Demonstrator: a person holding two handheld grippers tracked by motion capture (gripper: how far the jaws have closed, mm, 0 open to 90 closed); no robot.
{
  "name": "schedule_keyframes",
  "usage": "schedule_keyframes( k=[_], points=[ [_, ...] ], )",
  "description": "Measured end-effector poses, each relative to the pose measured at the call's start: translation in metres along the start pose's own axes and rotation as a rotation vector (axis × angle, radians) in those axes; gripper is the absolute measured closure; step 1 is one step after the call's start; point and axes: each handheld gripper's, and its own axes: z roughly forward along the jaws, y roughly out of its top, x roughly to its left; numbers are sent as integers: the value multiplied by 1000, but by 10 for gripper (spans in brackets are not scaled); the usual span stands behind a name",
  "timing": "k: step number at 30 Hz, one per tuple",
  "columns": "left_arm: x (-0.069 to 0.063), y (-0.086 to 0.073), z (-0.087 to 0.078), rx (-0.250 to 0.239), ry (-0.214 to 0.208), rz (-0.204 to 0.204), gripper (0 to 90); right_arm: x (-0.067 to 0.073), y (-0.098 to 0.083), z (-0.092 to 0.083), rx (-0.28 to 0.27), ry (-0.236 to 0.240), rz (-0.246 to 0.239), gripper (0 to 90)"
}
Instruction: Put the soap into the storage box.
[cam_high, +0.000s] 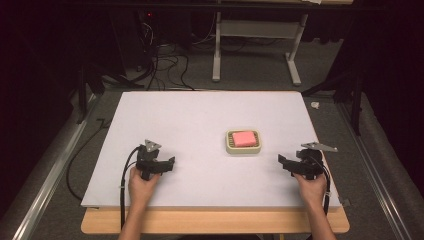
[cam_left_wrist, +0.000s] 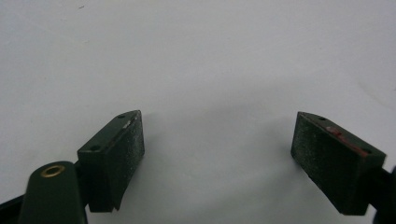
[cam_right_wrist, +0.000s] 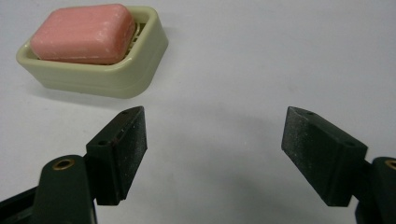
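The bench (cam_high: 200, 125) carries a white work surface, bare apart from one item right of centre. That item is a cream soap dish (cam_high: 243, 142), resting flat, with a pink soap bar (cam_high: 243, 138) seated in its slatted top; the bar lies level and does not overhang the rim. In the right gripper view the soap dish (cam_right_wrist: 100, 77) sits ahead and to the left of the jaws, with the soap bar (cam_right_wrist: 84, 32) fully exposed on top.

The left gripper (cam_high: 161, 165) rests near the front edge of the bench, well apart from the dish. Its jaws are released and spread wide with nothing between them; the left gripper view shows bare surface beyond the left gripper (cam_left_wrist: 217, 140).

The right gripper (cam_high: 287, 162) lies near the dish, on its right, jaws pointing toward it. The jaws of the right gripper (cam_right_wrist: 215, 140) are likewise released, wide and empty.

Judged step: approach and grasp with the nearer, right gripper.

- Swing the jaws left until the bar is centred in the gap.
- Keep the jaws spread until both pads flank the bar's long sides.
- Close on the bar above the dish rim, not on the rim itself.
- Apply moderate force; soap is likely slippery and may squirt out.
- Lift vertically so the dish stays put.
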Motion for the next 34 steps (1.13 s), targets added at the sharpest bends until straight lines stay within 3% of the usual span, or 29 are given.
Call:
schedule_keyframes(
  k=[12,22,34],
  points=[
    [0,0,0,1,1,0,178,5,-9,15,40,-37,-35,228],
    [0,0,0,1,0,0,177,14,-14,30,54,-104,-95,230],
    [0,0,0,1,0,0,178,14,-14,31,52,-101,-108,222]
  ],
)
